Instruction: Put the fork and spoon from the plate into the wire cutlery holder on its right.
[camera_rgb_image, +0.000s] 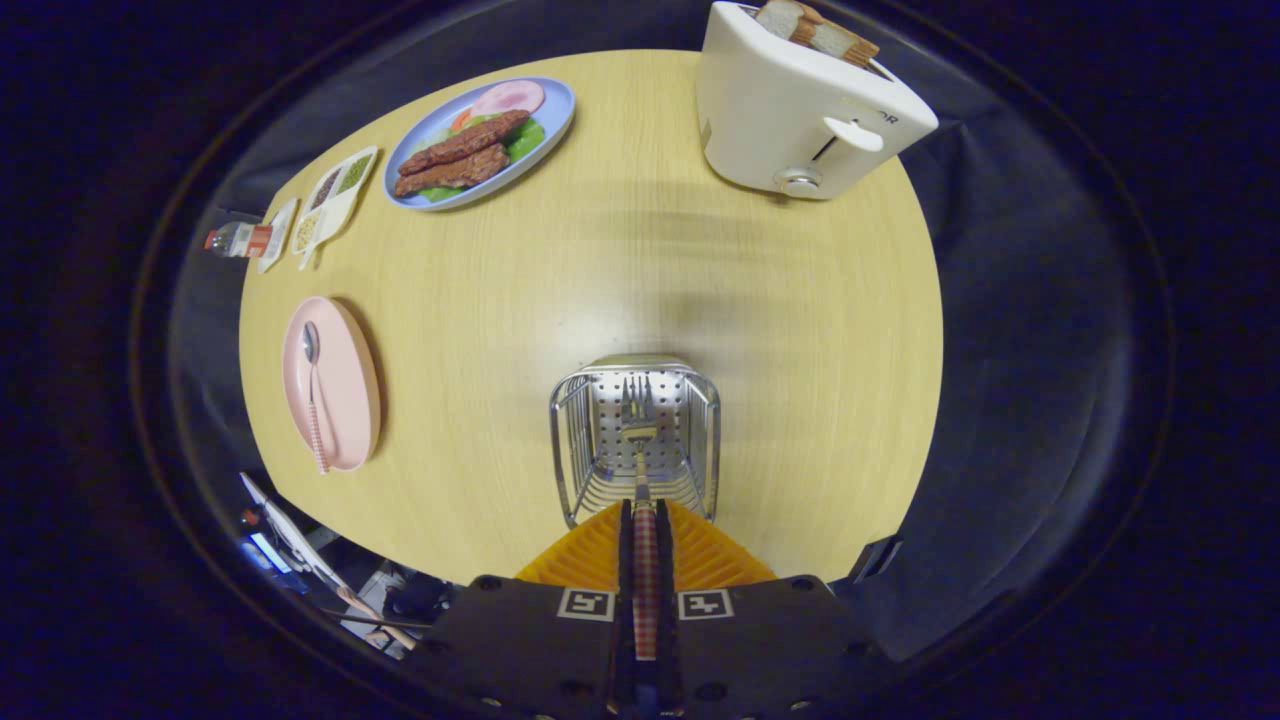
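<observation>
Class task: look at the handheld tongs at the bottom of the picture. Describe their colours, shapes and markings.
The tongs have two orange ribbed fingers, wedge-shaped and fanned with fine ridges, with dark inner edges. They sit on a dark grey, flat body with small round holes or screws. Two square black-and-white marker tags sit on the body, one behind each finger. No cable or sleeve shows.

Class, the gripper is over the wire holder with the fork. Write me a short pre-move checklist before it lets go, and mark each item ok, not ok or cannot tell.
1. Gripper shut on the fork by its checked handle: ok.
2. Tines point down into the wire cutlery holder: ok.
3. Fork lined up with the holder's opening, not over its rim: ok.
4. Tines already touching the holder's bottom: cannot tell.
5. Spoon waiting on the pink plate, to be fetched next: ok.
6. Toaster and blue food plate well beyond the holder: ok.
</observation>
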